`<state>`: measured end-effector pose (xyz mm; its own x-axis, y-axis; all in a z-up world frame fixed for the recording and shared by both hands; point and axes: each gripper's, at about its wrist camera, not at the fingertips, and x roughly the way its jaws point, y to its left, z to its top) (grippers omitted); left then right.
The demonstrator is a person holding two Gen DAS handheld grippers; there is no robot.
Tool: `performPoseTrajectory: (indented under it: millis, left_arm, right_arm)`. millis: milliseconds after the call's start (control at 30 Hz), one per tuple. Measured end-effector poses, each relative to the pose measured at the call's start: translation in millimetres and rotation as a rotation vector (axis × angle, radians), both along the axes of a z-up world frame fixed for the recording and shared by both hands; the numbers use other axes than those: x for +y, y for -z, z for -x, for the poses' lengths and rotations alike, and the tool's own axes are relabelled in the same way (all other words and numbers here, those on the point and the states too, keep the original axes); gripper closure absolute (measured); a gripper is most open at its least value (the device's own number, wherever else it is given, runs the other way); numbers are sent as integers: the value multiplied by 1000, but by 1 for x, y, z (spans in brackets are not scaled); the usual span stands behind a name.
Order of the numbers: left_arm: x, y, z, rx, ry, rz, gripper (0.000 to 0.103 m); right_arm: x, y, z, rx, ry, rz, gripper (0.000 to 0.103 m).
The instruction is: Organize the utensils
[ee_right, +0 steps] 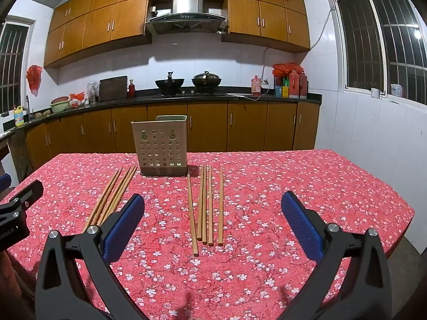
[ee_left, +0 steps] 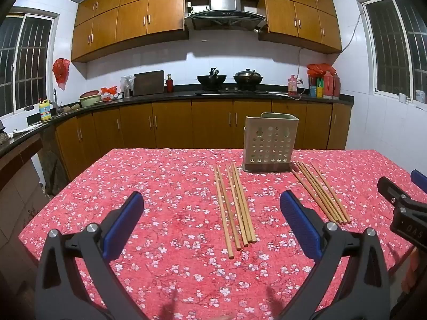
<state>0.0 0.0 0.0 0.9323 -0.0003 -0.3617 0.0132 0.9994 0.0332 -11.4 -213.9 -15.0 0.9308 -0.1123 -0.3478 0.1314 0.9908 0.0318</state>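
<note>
Here we hold both tools above a table draped in a red cloth printed with small white blossoms (ee_left: 165, 181); the left gripper (ee_left: 212, 208), with blue ribbed pads on black arms, has its jaws spread wide and nothing between them; the right gripper (ee_right: 213, 208), built the same, stands equally spread and bare. Toward the far side of the table sits an upright beige plastic utensil holder with round holes in its front wall (ee_left: 268, 144); we cannot see into it from this angle. On the cloth just left of the holder lies a group of five light wooden chopsticks (ee_left: 234, 205), roughly side by side and running toward us; a second group of five wooden chopsticks (ee_right: 205, 205) lies just right of the holder, four close together and one slightly askew on their left. Neither gripper touches any chopstick; behind the table we see brown wooden kitchen cabinets (ee_left: 170, 125) under a dark counter.
</note>
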Motion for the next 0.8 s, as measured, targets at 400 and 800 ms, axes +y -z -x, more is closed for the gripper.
performPoseTrajectory:
  millis: [400, 800]
  left_arm:
    - [0, 0, 0, 2, 0, 4, 4]
    - [0, 0, 0, 3, 1, 4, 4]
  right_arm:
    - [0, 0, 0, 1, 1, 1, 2]
    - [0, 1, 0, 1, 1, 0, 2]
